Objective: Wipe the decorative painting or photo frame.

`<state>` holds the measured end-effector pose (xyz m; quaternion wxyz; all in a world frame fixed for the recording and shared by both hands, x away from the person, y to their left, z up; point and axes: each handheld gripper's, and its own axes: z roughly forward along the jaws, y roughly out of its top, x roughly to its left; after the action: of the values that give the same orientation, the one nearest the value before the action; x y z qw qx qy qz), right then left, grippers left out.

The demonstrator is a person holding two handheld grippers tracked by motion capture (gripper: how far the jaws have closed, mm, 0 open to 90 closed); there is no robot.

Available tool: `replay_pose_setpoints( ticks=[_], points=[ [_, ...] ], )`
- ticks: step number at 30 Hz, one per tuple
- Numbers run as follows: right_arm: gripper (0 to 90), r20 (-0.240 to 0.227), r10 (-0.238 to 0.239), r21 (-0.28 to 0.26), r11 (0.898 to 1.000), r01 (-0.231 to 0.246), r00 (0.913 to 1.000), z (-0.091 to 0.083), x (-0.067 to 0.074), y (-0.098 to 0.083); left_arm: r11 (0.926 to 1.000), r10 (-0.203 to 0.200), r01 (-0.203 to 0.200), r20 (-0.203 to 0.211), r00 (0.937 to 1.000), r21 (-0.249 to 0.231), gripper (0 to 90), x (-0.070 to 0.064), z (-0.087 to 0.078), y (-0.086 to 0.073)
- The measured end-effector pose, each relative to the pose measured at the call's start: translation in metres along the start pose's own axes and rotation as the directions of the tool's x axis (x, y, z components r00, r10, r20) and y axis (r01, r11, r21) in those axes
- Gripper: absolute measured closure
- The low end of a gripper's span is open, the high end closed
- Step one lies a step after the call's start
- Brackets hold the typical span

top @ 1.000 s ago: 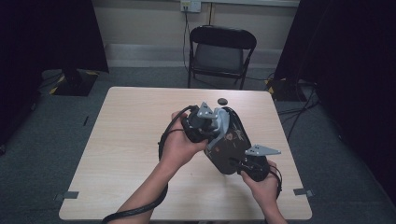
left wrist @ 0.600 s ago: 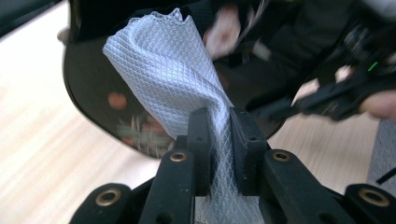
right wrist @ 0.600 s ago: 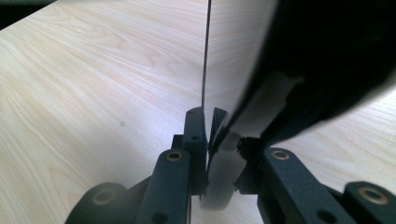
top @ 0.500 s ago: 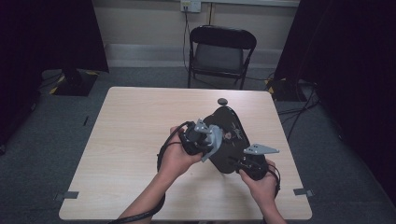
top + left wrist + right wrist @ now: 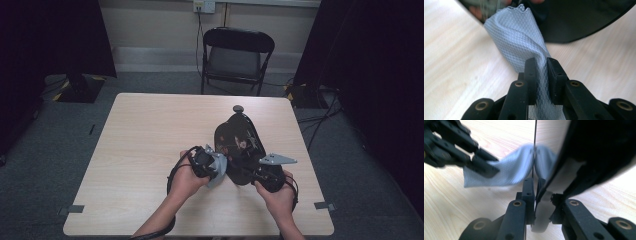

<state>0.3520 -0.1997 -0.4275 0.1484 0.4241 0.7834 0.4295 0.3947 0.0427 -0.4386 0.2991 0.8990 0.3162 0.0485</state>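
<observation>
- Counter (image 5: pixel 150 150): light wood-grain top, seen from above; a black folding chair (image 5: pixel 237 55) stands on the floor beyond its far edge.
- Black tray (image 5: pixel 239 142): a glossy, elongated dark tray with a faint floral pattern, tilted up off the counter on the right-centre. Its near end is down by the two grippers and its far end points toward the chair. A small dark round object (image 5: pixel 238 108) sits on the counter just past the far end.
- Right gripper (image 5: pixel 260 175): held in the person's right hand at the near end of the tray. In the right gripper view its jaws are closed on the thin near rim of the tray (image 5: pixel 599 152), with the edge running up between them.
- Left gripper (image 5: pixel 216 167): held in the person's left hand, just beside the tray's near left edge. In the left gripper view its jaws are nearly closed, pinching a light grey cloth (image 5: pixel 516 37) with a diamond weave.
- Cloth position: it extends from the left jaws up to the dark surface of the tray (image 5: pixel 584 20), where its far end touches it. In the right gripper view the cloth (image 5: pixel 506 170) lies pressed at the tray's edge, and the left gripper (image 5: pixel 486 168) comes in from the upper left.
- Cables trail from both grippers back along the forearms.
</observation>
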Motion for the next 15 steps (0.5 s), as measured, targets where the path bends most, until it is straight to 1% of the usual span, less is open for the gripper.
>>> replay_pose_setpoints(
  ticks=[1,4,8,10,13,14,15],
  points=[
    [78.3,0.0,-0.001,0.0,1.0,0.001,1.0,0.0,0.0,0.0,0.9999,-0.006,0.006,-0.003,1.0,0.012,79.2,0.001,0.002,-0.003],
    [78.3,-0.001,-0.002,0.0,1.0,0.002,1.0,0.0,0.0,0.0,0.9995,-0.024,0.024,-0.002,0.9997,0.022,79.0,0.003,0.006,-0.012],
    [78.3,-0.001,-0.005,-0.001,1.0,0.005,1.0,0.0,0.0,-0.001,0.999,-0.038,0.038,-0.014,0.9992,0.022,77.7,0.006,0.006,-0.02],
    [78.3,-0.003,-0.005,-0.001,1.0,0.005,1.0,0.0,0.0,-0.001,0.9988,-0.038,0.039,-0.028,0.9989,0.031,77.4,0.008,0.006,-0.023],
    [78.3,-0.002,-0.006,-0.001,1.0,0.006,1.0,0.0,0.0,-0.001,0.9979,-0.056,0.058,-0.06,0.9966,0.029,77.1,0.014,0.002,-0.028],
    [78.3,-0.002,-0.007,-0.001,1.0,0.007,1.0,0.0,0.0,-0.001,0.9975,-0.058,0.061,-0.066,0.9961,0.037,77.2,0.015,0.0,-0.029],
    [78.3,-0.002,-0.007,-0.001,1.0,0.007,1.0,0.0,0.0,-0.001,0.997,-0.067,0.07,-0.075,0.9949,0.034,78.5,0.015,-0.002,-0.029]
  ],
)
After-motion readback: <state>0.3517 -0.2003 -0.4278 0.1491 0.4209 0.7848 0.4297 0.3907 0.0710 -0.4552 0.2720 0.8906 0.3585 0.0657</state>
